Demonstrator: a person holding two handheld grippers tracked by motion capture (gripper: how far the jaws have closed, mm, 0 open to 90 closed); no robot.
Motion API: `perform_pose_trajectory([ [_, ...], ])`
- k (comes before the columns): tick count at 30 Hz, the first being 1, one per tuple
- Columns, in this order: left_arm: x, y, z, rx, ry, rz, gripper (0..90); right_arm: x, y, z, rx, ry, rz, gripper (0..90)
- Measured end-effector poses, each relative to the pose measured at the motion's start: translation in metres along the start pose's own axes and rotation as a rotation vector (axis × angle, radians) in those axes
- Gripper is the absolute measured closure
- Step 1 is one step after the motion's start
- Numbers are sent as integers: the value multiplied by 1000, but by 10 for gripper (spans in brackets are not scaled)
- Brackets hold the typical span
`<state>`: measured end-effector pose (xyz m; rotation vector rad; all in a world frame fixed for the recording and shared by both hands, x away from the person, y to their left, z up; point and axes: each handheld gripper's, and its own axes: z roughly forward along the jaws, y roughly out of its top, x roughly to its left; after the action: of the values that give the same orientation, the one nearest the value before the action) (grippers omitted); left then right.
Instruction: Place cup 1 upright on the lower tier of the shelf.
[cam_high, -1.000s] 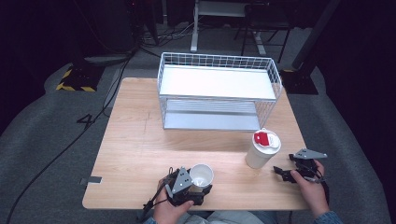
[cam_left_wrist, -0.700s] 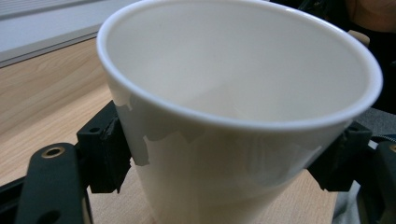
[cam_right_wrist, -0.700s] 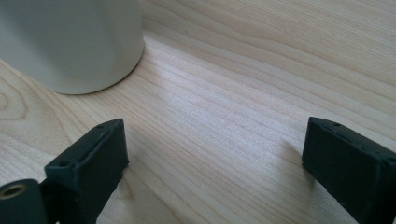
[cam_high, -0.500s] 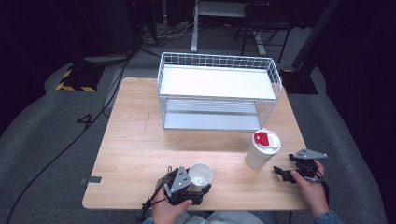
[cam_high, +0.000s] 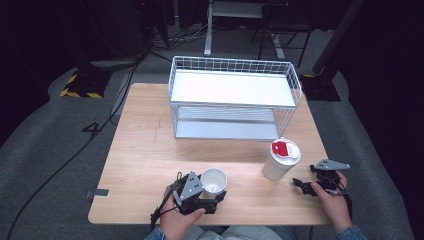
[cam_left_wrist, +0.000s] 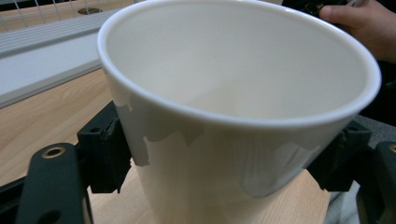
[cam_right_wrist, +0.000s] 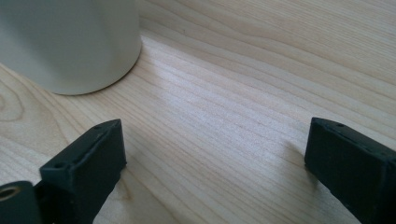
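At the bottom centre of the high view, the open white paper cup (cam_high: 213, 181) is clamped between the left tongs (cam_high: 212, 192); in the left gripper view the black pads (cam_left_wrist: 106, 149) are seen pressed against both sides of its wall, below the rim. Compared with the earlier high views, the cup is drawn slightly larger and a little nearer the frame's lower edge, which is read as the start of a lift off the worktop (cam_high: 145, 165); whether its base is fully clear of the wood cannot be told. The grip is thus judged secure and the carry as just beginning.

At the lower right, the right tongs (cam_high: 302, 183) are held apart and empty, unmoved, low over the worktop, with the lidded white cup (cam_high: 281, 159) with its red label just beside them.

Farther up the frame, the white wire rack (cam_high: 235, 97) is seen empty on both shelves, a likely destination.
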<state>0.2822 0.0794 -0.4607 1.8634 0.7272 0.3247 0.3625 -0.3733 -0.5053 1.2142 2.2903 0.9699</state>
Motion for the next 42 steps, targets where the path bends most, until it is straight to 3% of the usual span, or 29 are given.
perform_pose_trajectory([
  [16,17,23,2,-9,4,-18,212,-1,1,2,13,-15,14,4],
  [29,34,51,8,-28,8,-12,212,-1,1,2,14,-12,16,1],
  [34,39,59,13,-34,-7,-38,212,-1,1,2,14,-12,16,1],
  [42,48,69,28,-45,3,-36,212,-1,1,2,14,-13,17,0],
])
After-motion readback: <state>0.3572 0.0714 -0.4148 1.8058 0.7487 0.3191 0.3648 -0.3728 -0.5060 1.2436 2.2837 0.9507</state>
